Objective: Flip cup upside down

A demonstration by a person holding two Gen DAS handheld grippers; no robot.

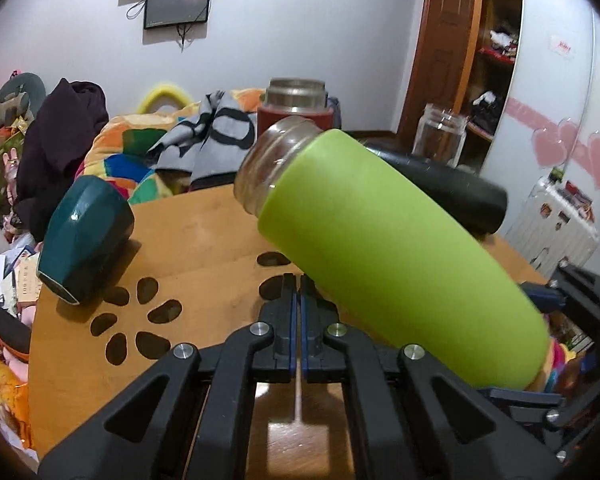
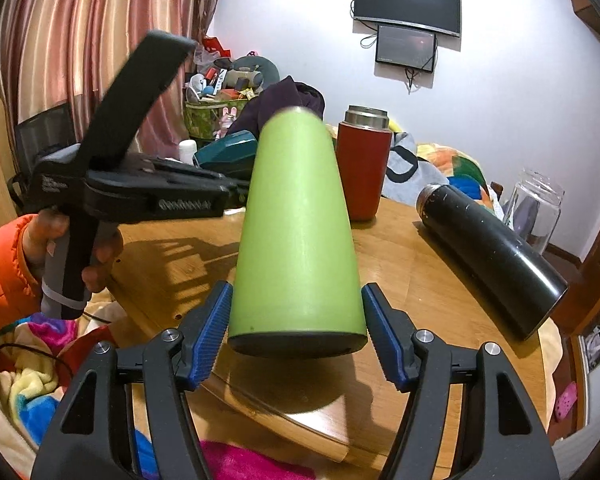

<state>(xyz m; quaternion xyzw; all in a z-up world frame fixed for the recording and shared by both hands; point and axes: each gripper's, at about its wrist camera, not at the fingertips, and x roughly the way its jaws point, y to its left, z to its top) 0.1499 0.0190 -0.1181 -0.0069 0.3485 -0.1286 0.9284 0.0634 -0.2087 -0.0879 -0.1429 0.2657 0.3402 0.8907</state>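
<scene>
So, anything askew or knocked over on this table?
Yes. The black flask lies on its side on the wooden table, open mouth toward the upright red flask. The teal cup sits upside down. The green cup is tilted in the right gripper. Nothing spilled.

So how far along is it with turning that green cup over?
About halfway, I'd guess. The green cup is off the table, tilted, its glass mouth up and away, base gripped by the right tongs. The left tongs are closed and empty. Left: finish the turn and set it down mouth-first. The teal cup already looks inverted.
</scene>
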